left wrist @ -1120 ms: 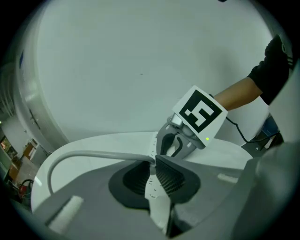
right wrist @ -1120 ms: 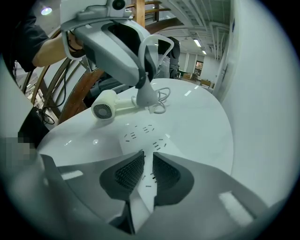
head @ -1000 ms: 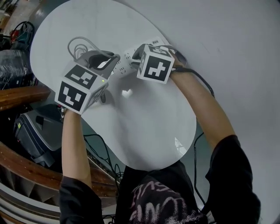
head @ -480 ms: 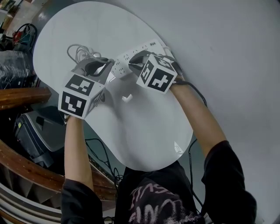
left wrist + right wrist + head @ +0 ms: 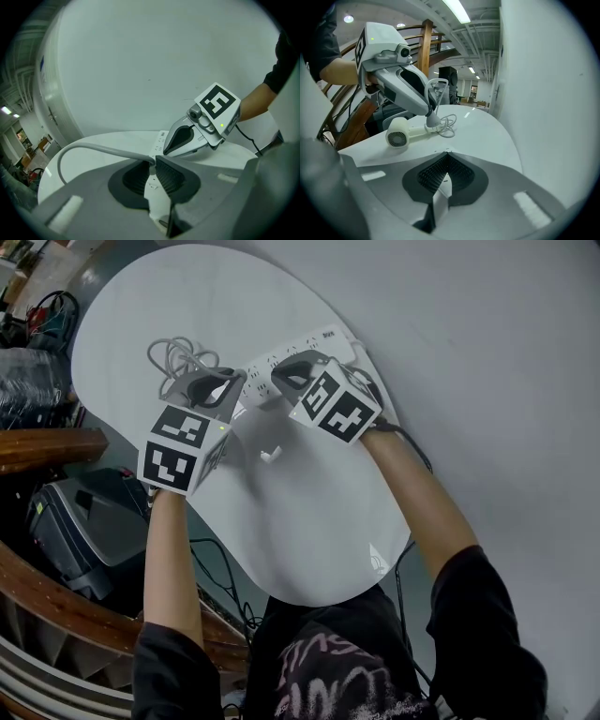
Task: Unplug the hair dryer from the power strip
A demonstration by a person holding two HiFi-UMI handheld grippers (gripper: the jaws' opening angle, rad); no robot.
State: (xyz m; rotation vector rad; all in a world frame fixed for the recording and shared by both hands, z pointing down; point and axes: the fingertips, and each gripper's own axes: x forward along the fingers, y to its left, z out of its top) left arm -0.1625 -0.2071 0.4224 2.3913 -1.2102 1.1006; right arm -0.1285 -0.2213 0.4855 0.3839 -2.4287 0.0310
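The white power strip (image 5: 281, 359) lies at the far side of the white table (image 5: 309, 521). My right gripper (image 5: 292, 376) is shut on it; a white slab fills its jaws (image 5: 445, 173). My left gripper (image 5: 220, 382) is shut on the hair dryer's white plug (image 5: 432, 120), and the grey cable (image 5: 89, 149) runs out between the jaws (image 5: 151, 164). In the right gripper view the plug hangs just above the table, apart from the strip. The white hair dryer (image 5: 398, 137) lies below the left gripper, beside its coiled cable (image 5: 173, 354). The strip (image 5: 161, 138) shows just past the left jaws.
A pale wall runs along the table's far edge. To the left of the table are a wooden railing (image 5: 47, 442) and dark equipment (image 5: 75, 521). A small white piece (image 5: 270, 454) lies mid-table. A black cable (image 5: 412, 442) trails from my right gripper.
The left gripper has drawn back left and toward me from the strip. The right gripper has slid left along the strip, uncovering more of its right end.
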